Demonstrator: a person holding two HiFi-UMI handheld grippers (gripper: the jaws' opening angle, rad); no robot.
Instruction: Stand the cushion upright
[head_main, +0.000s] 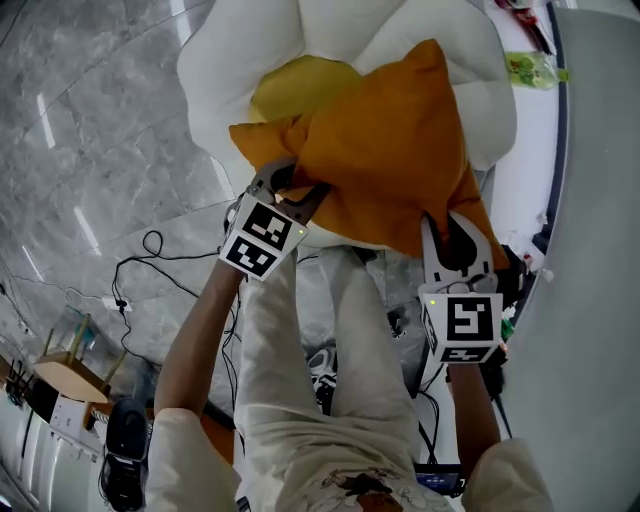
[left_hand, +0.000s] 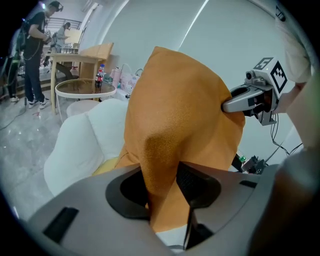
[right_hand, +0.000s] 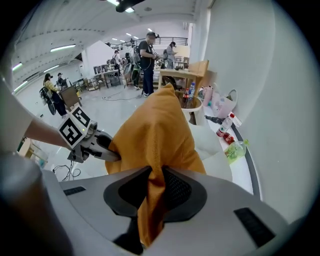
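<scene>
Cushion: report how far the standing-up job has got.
Done: left claw and right claw are both shut on the near edge of the orange cushion. In hand: it is held up over the white chair. Left: stand it upright there and let go.

Bright, even indoor light. Glare from ceiling strips (right_hand: 62, 48); I see their streaks on the glossy floor (head_main: 90, 150). Gripper views bulge, corners black. Up close the cushion (left_hand: 170, 150) goes soft.

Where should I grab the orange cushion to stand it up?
Pinch the orange cushion at its two near corners, from your side, one per gripper: the soft fabric gathers thin there. The left gripper and right gripper clamp those corners.
</scene>
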